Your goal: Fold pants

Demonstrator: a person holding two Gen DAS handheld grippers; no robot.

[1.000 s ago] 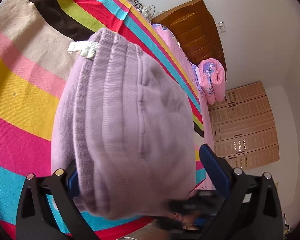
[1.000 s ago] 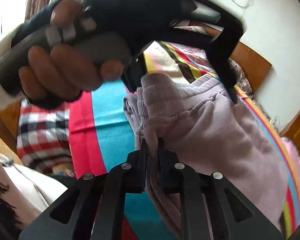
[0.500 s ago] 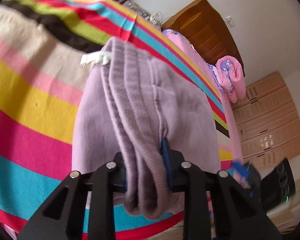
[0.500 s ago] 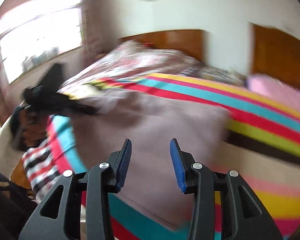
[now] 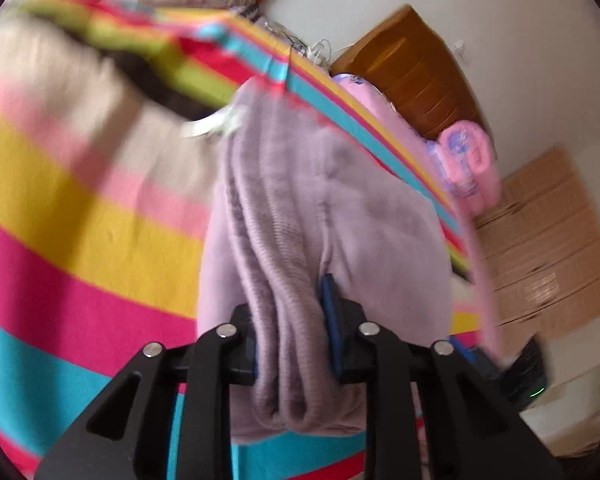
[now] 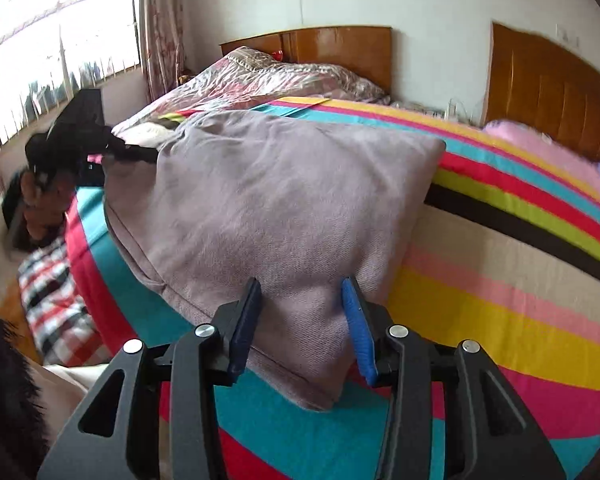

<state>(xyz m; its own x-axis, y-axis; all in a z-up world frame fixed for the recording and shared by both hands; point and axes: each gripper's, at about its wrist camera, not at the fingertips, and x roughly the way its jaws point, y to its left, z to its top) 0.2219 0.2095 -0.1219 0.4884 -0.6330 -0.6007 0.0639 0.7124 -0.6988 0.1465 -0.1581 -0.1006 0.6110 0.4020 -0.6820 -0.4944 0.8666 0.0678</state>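
Note:
Lilac pants lie folded on a bed with a striped cover. My left gripper is clamped on the thick ribbed edge of the pants, which bulges out between the blue pads; its jaws are opening slightly. A white label shows at the far end. In the right wrist view the pants form a broad flat fold. My right gripper hovers over their near corner, its jaws opening, with the cloth below them and not pinched. A hand holds the left gripper at the pants' far left edge.
A plastic-wrapped quilt and wooden headboards stand at the head of the bed. A rolled pink blanket lies near a light wooden wardrobe. A plaid cloth hangs at the bed's left edge under a window.
My left gripper went from wide open to closed on the ribbed edge. My right gripper let go of the cloth, opened, and swung across to the pants' other corner.

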